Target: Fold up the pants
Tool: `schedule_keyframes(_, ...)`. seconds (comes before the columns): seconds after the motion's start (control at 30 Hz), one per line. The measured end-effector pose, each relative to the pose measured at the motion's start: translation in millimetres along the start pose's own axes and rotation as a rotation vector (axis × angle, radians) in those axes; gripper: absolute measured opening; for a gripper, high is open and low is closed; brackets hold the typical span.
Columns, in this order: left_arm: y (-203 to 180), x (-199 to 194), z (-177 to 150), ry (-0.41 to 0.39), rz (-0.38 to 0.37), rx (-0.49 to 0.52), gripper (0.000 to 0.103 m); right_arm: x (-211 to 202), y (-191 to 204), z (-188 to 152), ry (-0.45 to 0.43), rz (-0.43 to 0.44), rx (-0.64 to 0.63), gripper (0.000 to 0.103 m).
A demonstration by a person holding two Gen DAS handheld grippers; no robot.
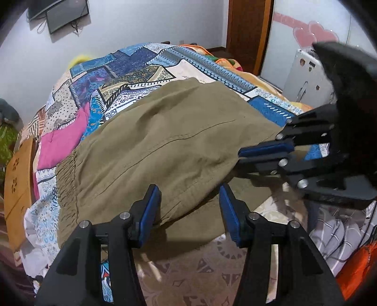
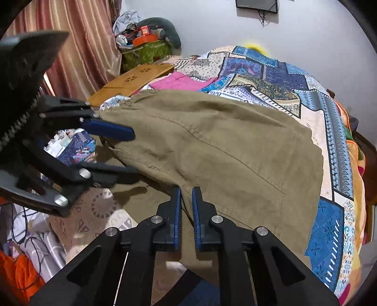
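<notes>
My right gripper [image 2: 186, 195] pinches the near edge of the olive pants [image 2: 212, 141] lying on the patchwork bedspread [image 2: 271, 73], my left gripper [image 1: 189, 200] stands open around it, so I should close left before lifting evenly.

Pants: 1 olive-brown pair [image 1: 165, 146] [image 2: 223, 146]
Grippers: 2, the left gripper [image 1: 189, 211] [image 2: 132, 153] and the right gripper [image 2: 186, 209] [image 1: 240, 156]
Fingers per gripper: 2, each with 1 blue pad
Patchwork bedspreads: 1 [image 1: 122, 77] [image 2: 271, 73]
Pink cloths: 1 [image 1: 61, 141] [image 2: 179, 81]
Wall screens: 1 [image 1: 67, 15] [image 2: 256, 4]
Wooden boards: 1 [image 1: 18, 188] [image 2: 132, 80]
Curtains: 1 [image 2: 84, 47]
Pink hearts on the wall: 2 [image 1: 315, 33]
</notes>
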State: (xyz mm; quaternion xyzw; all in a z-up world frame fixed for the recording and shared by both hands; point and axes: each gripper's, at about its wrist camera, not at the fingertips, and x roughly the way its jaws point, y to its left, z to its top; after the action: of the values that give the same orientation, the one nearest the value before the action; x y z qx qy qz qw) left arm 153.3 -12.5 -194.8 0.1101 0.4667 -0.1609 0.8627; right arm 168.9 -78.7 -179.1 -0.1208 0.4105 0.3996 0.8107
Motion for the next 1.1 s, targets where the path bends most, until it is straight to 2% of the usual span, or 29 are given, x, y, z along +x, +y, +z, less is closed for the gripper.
schedule_keyframes(0.17,-8.5,8.2,1.7,-0.003,0.062,0.065,0.052,-10.3,-6.4,6.6,-0.029,0.019,0.04,0.007)
schedule_keyframes(0.23,-9.8,10.9,2.7,0.0,0.106,0.087,0.03,-11.7,-6.8,7.7,-0.032,0.02,0.043,0.007)
schedule_keyframes(0.27,-8.2,11.4,3.3,0.004,0.112,0.088,0.028,-12.0,-6.8,7.6,-0.034,0.019,0.043,0.007)
schedule_keyframes(0.4,7.5,3.3,10.0,-0.002,0.055,0.017,0.023,-13.1,-3.0,5.5,-0.039,0.013,0.031,0.008)
schedule_keyframes(0.5,10.0,-1.0,14.8,-0.008,0.044,0.002,0.023,-13.5,-3.4,6.6,-0.028,0.007,0.037,0.02)
schedule_keyframes(0.57,10.7,-2.9,17.8,-0.008,0.039,-0.011,0.023,-12.4,-5.6,7.6,-0.026,-0.007,0.045,0.036)
schedule_keyframes(0.6,11.5,-3.9,19.3,-0.009,0.034,-0.02,0.023,-12.1,-6.3,8.0,-0.029,-0.012,0.048,0.037)
schedule_keyframes(0.73,12.9,-5.8,21.9,-0.016,0.022,-0.039,0.023,-7.3,-6.0,7.8,-0.023,-0.025,0.047,0.037)
schedule_keyframes(0.83,11.9,-9.2,21.1,-0.025,0.013,-0.039,0.023,-6.4,-1.7,5.9,-0.055,-0.071,0.016,0.035)
schedule_keyframes(0.87,11.4,-10.4,20.5,-0.025,0.009,-0.038,0.023,-6.1,-2.1,5.6,-0.052,-0.079,0.021,0.023)
schedule_keyframes(0.93,9.2,-13.5,18.8,-0.029,0.005,-0.032,0.023,-7.1,-5.0,5.8,-0.055,-0.076,0.037,0.013)
schedule_keyframes(1.1,4.0,-24.9,11.9,-0.044,-0.019,-0.031,0.022,-19.0,0.7,4.2,-0.071,-0.068,0.011,0.01)
